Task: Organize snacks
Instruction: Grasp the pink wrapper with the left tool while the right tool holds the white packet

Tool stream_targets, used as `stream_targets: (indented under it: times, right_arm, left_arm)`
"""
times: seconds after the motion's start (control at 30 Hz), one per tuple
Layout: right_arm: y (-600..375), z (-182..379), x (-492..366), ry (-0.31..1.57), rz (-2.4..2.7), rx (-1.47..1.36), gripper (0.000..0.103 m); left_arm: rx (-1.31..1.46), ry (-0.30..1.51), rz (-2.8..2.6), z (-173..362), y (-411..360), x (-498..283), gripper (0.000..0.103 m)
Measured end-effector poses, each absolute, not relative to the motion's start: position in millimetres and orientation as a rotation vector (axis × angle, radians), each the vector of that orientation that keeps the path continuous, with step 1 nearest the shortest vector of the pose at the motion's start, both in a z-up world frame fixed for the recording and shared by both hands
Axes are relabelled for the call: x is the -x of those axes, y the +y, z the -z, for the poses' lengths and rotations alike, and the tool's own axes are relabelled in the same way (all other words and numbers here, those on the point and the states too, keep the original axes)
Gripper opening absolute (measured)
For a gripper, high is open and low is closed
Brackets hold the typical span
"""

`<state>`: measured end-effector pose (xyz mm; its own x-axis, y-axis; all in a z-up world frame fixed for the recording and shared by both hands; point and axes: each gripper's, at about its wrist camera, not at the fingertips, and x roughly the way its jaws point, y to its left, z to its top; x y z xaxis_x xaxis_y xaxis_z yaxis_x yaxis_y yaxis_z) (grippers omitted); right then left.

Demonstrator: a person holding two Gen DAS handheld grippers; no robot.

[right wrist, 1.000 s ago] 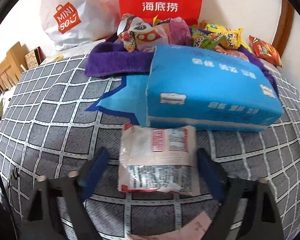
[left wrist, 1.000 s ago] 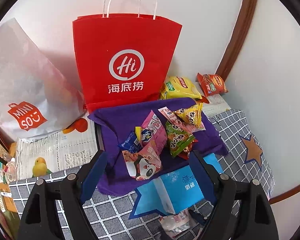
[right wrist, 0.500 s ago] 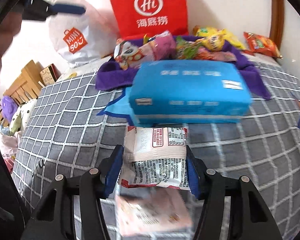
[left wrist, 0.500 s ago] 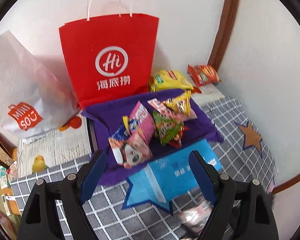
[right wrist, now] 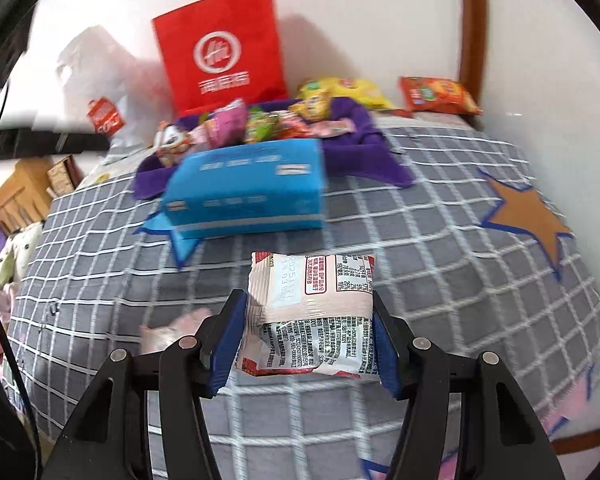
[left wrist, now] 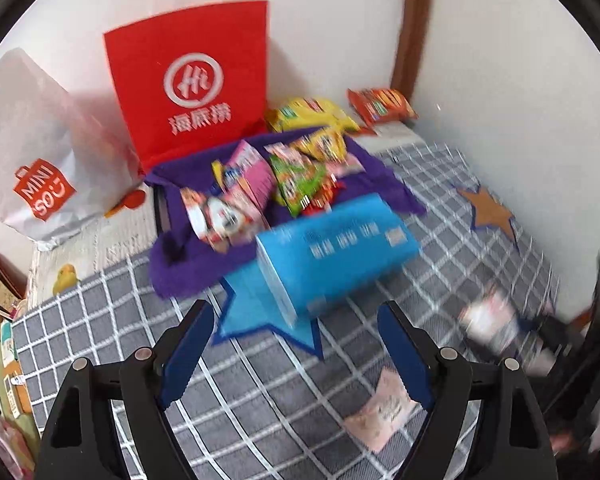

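Note:
My right gripper (right wrist: 308,344) is shut on a white and pink snack packet (right wrist: 312,304) and holds it above the checked bedspread; it shows blurred at the right in the left wrist view (left wrist: 496,320). My left gripper (left wrist: 296,356) is open and empty above the bedspread. A pile of snack packets (left wrist: 268,184) lies on a purple cloth (left wrist: 188,260), also in the right wrist view (right wrist: 260,124). A small pink packet (left wrist: 384,412) lies on the bedspread near my left gripper's right finger, and shows in the right wrist view (right wrist: 168,332).
A blue tissue pack (left wrist: 332,256) lies in front of the purple cloth. A red paper bag (left wrist: 196,76) and a white Miniso bag (left wrist: 36,152) stand against the wall. Yellow (left wrist: 312,116) and orange (left wrist: 380,106) chip bags lie in the corner.
My right gripper closed on the white and pink packet and lifted it off the bedspread. My left gripper pulled back and swung left, still open.

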<state>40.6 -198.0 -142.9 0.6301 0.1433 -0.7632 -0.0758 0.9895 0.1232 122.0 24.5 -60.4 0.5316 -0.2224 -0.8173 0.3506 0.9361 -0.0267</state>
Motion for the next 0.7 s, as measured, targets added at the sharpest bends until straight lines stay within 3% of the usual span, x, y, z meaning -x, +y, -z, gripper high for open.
stream_targets:
  times: [0.33, 0.4, 0.43, 0.47, 0.7]
  right_arm:
    - [-256, 134, -28, 0.842, -0.007, -0.120, 0.058]
    - [-260, 134, -29, 0.839, 0.001, -0.114, 0.058]
    - [-261, 133, -31, 0.838, 0.001, -0.110, 0.058]
    - [-260, 133, -34, 0.837, -0.001, -0.105, 0.058]
    - [-241, 124, -77, 0.805, -0.065, -0.075, 0.058]
  left_arm:
    - [-0.418, 1.043, 0.512, 158, -43, -69, 0.083]
    - [-0.468, 1.042, 0.515, 171, -53, -64, 0.071]
    - [-0.474, 1.042, 0.535, 174, -57, -62, 0.050]
    - [-0.464, 1.027, 0.557, 172, -58, -59, 0.040]
    - [-0.398, 1.024, 0.557, 143, -45, -73, 0.038]
